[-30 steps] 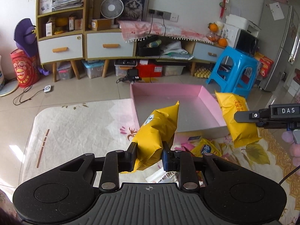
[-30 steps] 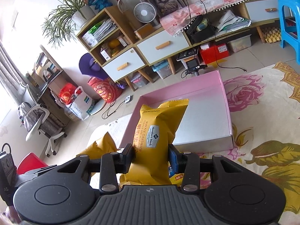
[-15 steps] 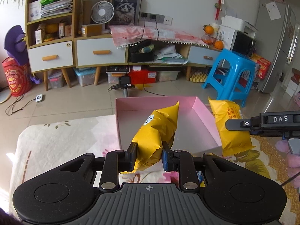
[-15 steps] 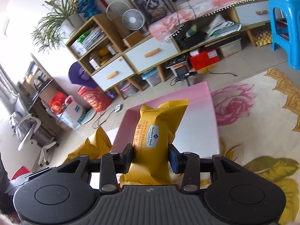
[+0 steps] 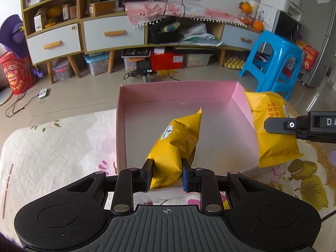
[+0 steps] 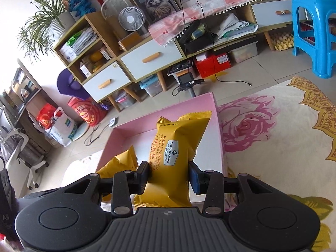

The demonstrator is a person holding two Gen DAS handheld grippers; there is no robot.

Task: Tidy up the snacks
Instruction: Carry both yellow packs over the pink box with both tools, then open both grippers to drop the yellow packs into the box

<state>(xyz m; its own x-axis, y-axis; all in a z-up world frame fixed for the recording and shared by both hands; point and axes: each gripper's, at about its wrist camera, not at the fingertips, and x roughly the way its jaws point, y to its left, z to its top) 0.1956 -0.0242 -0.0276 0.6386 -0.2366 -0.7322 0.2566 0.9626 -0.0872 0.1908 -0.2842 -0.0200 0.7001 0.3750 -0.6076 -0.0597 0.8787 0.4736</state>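
1. Carrying both packets over the pink box (image 5: 239, 93), which sits on the floral cloth (image 5: 52, 153) (box still bare inside), I should lower each before letting go.
2. My left gripper (image 5: 167, 175) clamps one yellow waffle packet (image 5: 176, 145) above the box floor.
3. My right gripper (image 6: 169, 175) clamps the second packet (image 6: 178, 153) at the box's right wall; I should place it beside the first.

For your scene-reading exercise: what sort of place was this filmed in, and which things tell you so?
Most likely a lived-in family living room: a low sideboard with drawers, a desk fan beside a framed cat picture, and a flowered rug.
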